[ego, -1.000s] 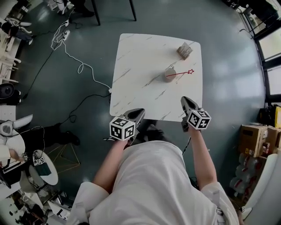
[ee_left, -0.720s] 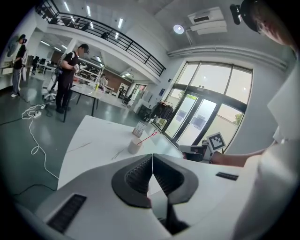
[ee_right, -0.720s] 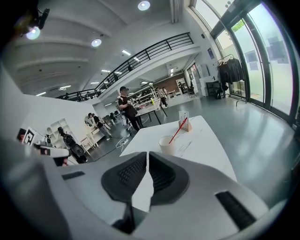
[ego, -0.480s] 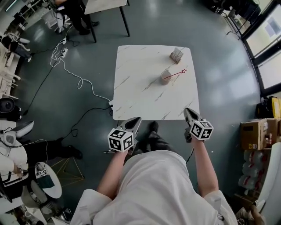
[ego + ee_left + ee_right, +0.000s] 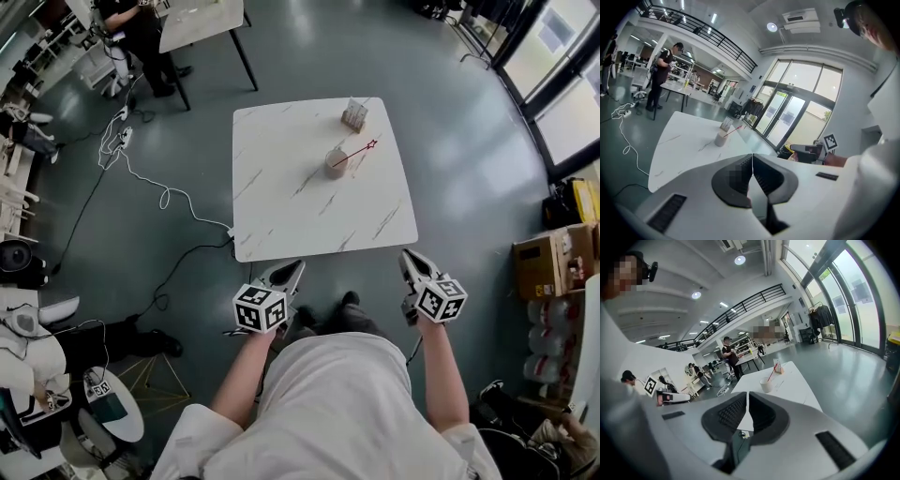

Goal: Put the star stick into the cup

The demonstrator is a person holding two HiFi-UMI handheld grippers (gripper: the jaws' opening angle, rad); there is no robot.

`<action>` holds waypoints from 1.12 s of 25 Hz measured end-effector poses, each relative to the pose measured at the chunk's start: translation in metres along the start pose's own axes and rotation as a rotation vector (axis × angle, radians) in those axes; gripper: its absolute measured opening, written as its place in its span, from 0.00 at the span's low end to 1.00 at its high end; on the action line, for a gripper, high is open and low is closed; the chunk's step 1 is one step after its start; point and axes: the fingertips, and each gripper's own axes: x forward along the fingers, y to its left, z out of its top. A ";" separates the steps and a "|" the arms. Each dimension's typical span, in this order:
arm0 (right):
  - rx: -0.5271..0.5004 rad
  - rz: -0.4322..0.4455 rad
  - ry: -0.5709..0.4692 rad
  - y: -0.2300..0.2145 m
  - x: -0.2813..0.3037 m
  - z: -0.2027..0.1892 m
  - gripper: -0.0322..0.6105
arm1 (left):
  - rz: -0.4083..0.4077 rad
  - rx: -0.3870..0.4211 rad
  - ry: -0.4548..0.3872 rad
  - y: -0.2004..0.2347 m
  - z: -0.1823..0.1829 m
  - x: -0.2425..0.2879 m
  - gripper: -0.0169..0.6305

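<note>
A pale cup stands on the white marble table, right of its middle. The red star stick sits in the cup and leans out to the right, star end up. My two grippers hang over the floor, short of the table's near edge. The left gripper and the right gripper are both shut with nothing between the jaws. In the left gripper view the cup and stick lie far beyond the shut jaws. The right gripper view shows the cup well ahead too.
A small box-like holder stands at the table's far right corner. A white cable trails over the floor to the left. Another table with a person stands at the far left. Cardboard boxes are stacked on the right.
The person has stepped back from the table. Both grippers, earlier over its near edge, now sit over the floor. The cup and stick have not moved on the table.
</note>
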 end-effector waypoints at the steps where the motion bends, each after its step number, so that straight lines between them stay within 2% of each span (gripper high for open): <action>1: 0.003 0.003 -0.001 -0.002 -0.003 0.000 0.10 | -0.001 0.005 -0.001 -0.003 0.001 0.001 0.05; 7: 0.024 0.027 -0.019 -0.015 -0.011 0.008 0.10 | 0.004 0.011 -0.008 -0.024 0.009 0.005 0.05; 15: -0.029 0.134 -0.050 -0.011 -0.014 0.033 0.10 | 0.041 -0.001 -0.044 -0.041 0.014 0.008 0.05; 28: -0.041 0.165 -0.032 -0.029 -0.015 0.041 0.10 | 0.083 -0.017 -0.075 -0.047 0.016 0.012 0.05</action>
